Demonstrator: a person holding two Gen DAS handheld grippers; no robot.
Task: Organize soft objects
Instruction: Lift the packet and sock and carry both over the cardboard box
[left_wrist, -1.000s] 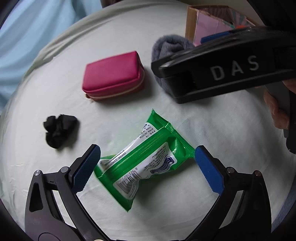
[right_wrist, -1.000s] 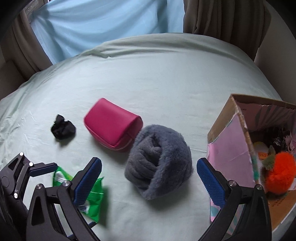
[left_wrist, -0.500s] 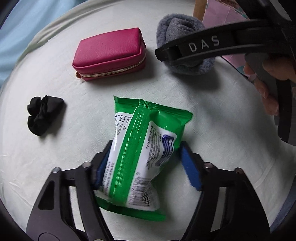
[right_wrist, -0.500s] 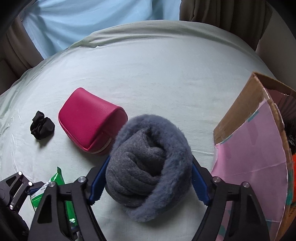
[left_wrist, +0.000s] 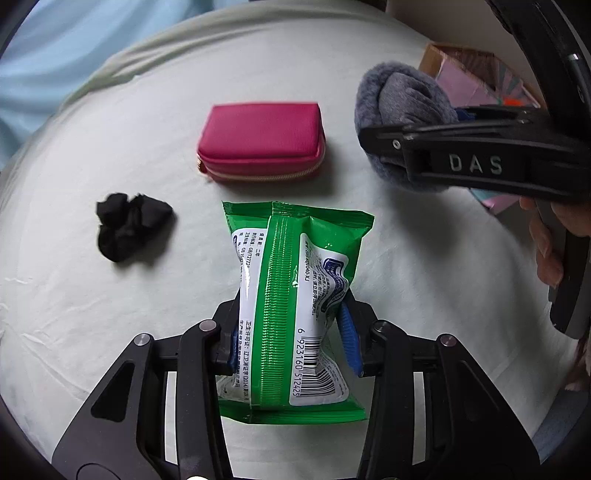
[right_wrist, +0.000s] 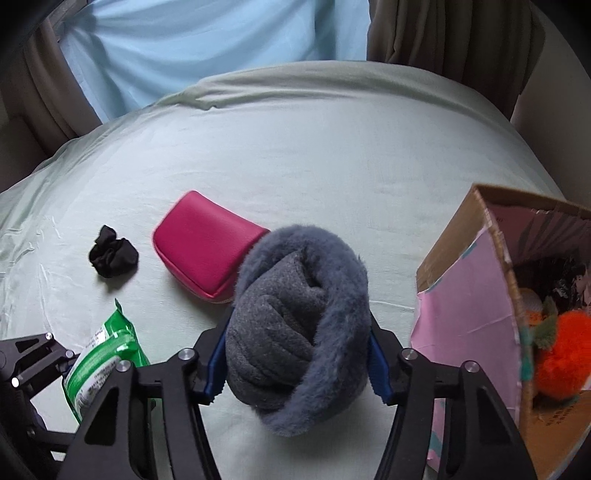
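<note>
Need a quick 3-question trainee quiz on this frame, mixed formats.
1. True or false: the left gripper is shut on the green wipes pack.
2. What does the right gripper hold? A) pink zip pouch B) grey fuzzy roll C) black scrunchie
3. Fill in: the orange plush sits inside the ____.

Key
1. True; the pack bulges between its pads.
2. B, the grey fuzzy roll. The pink zip pouch and black scrunchie lie loose on the bed sheet.
3. cardboard box.

Close above the bed (left_wrist: 424, 258), both looking forward and down along their tools; shared: pink pouch (left_wrist: 260, 142) (right_wrist: 201, 243), black scrunchie (left_wrist: 129, 223) (right_wrist: 112, 256).
</note>
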